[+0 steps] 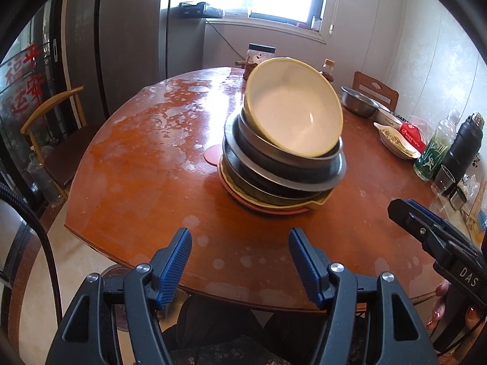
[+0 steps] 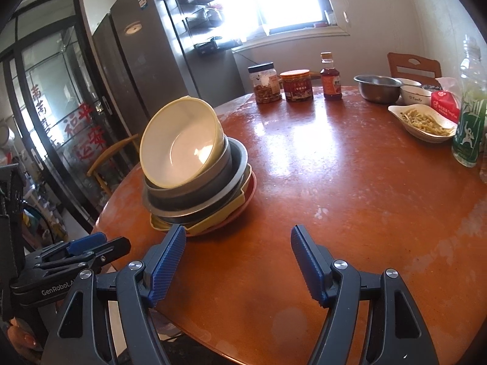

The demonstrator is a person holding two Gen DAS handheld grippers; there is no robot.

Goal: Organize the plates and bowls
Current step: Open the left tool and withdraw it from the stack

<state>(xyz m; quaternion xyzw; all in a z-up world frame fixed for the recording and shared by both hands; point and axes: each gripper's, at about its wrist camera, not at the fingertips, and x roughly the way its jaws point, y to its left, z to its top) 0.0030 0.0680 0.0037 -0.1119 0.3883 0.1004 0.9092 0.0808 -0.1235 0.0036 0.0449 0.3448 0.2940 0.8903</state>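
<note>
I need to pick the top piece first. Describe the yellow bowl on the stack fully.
The yellow bowl tops the stack of plates and metal bowls, mid-table. It looks like plastic: pale yellow outside, whitish inside, round, empty. It is tilted, nested in a grey metal bowl whose rim it touches. Neither tongs touch it.

Bowl [image 1: 293, 109] tilted atop stack [image 1: 283, 170] — jars [image 2: 296, 85] behind.
</note>
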